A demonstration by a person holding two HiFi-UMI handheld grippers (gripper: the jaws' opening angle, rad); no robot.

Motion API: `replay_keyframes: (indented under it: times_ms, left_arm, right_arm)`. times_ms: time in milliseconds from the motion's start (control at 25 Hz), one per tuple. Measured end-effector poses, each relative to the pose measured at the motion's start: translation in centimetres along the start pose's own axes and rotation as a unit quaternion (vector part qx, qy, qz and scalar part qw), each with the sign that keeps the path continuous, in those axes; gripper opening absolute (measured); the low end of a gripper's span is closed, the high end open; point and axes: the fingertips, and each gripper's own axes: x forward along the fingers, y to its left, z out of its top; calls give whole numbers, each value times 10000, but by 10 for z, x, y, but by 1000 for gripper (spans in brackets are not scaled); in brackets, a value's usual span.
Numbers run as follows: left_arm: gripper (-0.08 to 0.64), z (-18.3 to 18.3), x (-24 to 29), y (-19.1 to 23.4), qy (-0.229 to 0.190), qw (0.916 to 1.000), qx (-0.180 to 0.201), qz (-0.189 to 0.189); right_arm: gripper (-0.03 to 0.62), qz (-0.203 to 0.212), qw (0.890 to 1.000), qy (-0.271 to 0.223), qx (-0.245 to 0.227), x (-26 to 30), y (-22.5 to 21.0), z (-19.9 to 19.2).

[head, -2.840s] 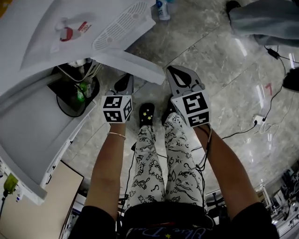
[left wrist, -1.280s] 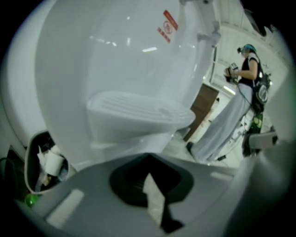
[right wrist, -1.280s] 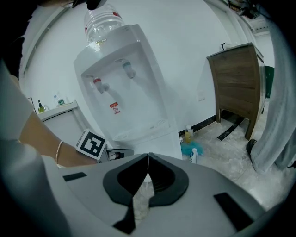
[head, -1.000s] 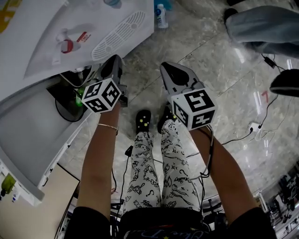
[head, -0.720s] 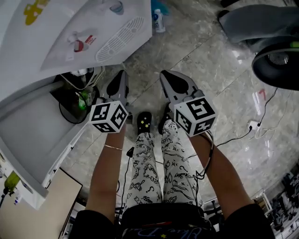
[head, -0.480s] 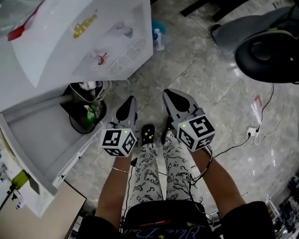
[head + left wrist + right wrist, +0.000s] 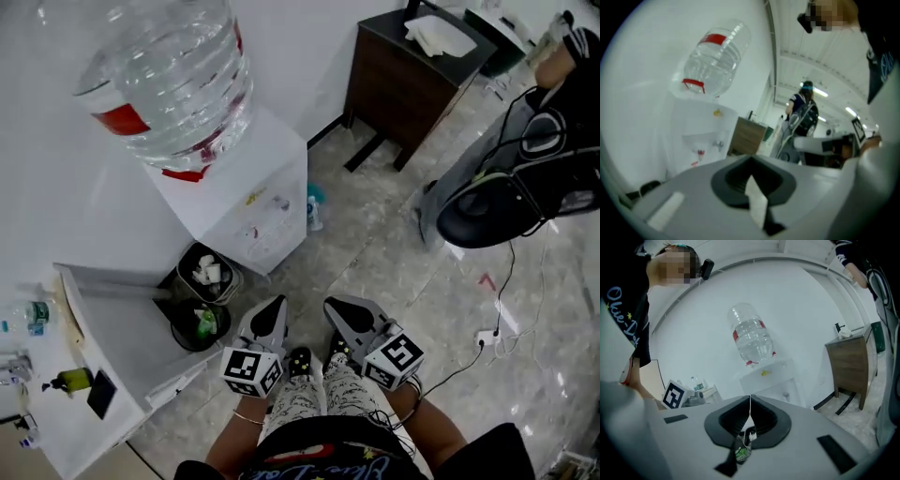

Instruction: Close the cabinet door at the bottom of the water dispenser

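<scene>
The cabinet door stands swung wide open at the lower left, its grey inner face turned up and its free edge nearest the person. It looks like a stiff, light hinged panel that should swing with little force. A flat push on the outer face near the free edge, far from the hinge, would serve better than a pinch.

Between the door and the white water dispenser sit two black bins. The upper bin holds crumpled white litter and the lower bin holds something green. They may stand in the door's path, so the swing needs watching.

A large clear water bottle tops the dispenser.

The left gripper hovers above the floor just right of the lower bin, well short of the door. Its jaws are pressed together on nothing. Beside it, the right gripper also has its jaws closed to a thin seam and holds nothing.
</scene>
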Motion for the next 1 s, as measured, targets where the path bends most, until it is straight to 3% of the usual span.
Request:
replay_keyframes:
  times_ms: [120,280,480,680,840,1000]
  left_arm:
    - [-3,44,-22,-17,-374,9993,28,-77]
    - [-3,73,-46,-41,-419,9973,423,-435]
    - [-3,75,-72,-61,-359,9944,584,-805]
    - [-2,79,-78,-74,-384,9920,579,-1058]
    - [-3,73,-86,-79,-390,9906,477,-1224]
    - [-3,72,-82,-79,-347,9899,408,-1310]
  right_arm:
    - [17,-38,9997,-249,19,-21,24,27]
    - [15,-124,9989,-437,-147,-38,42,51]
    - [15,-164,9981,-517,-289,-49,73,66]
    - [15,-213,9976,-637,-143,-54,85,71]
    - [15,85,9973,-696,-214,-64,107,68]
    - [15,-86,9971,-754,-58,-68,97,65]
